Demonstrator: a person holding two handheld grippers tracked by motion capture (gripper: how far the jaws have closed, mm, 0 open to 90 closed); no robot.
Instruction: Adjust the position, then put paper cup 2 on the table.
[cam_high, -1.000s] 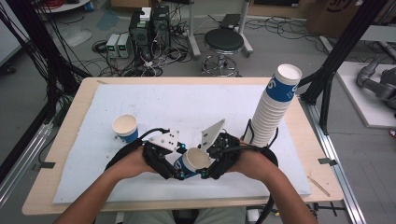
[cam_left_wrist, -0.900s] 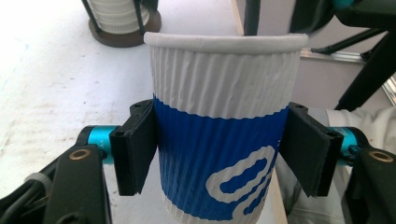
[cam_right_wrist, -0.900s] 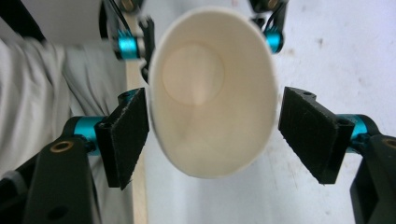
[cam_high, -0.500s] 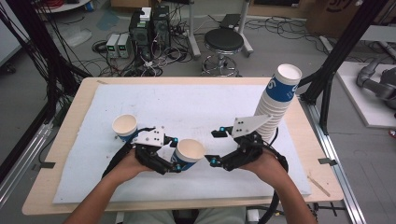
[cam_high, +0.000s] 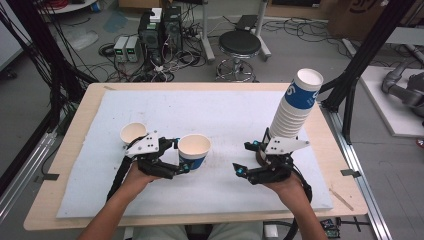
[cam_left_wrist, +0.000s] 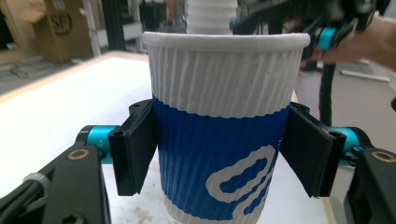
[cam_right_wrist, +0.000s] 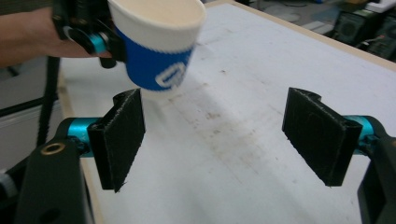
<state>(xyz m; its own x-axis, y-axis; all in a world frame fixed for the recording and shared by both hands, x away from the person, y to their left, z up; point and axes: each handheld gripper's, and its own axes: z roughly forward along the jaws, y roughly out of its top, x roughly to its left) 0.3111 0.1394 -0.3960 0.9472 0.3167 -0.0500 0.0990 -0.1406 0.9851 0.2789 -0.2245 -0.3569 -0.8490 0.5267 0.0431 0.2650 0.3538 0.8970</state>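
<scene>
1. The left gripper (cam_high: 186, 159) is clamped on a blue-and-white ribbed paper cup (cam_high: 194, 151); in the left gripper view both black pads (cam_left_wrist: 136, 145) press the blue band of the cup (cam_left_wrist: 223, 126) from either side.
2. The cup is upright and open-mouthed, near the middle of the white mat (cam_high: 220, 115).
3. The right gripper (cam_high: 239, 167) is well apart from the cup, to its right. Its jaws stand wide with only bare mat (cam_right_wrist: 224, 130) between them; they have just been opening.
4. In the right gripper view the held cup (cam_right_wrist: 156, 46) lies beyond the left pad (cam_right_wrist: 122, 135).
5. A second cup (cam_high: 132, 133) stands just behind the left gripper.
6. A tall leaning stack of cups (cam_high: 297, 105) stands behind the right gripper.
</scene>
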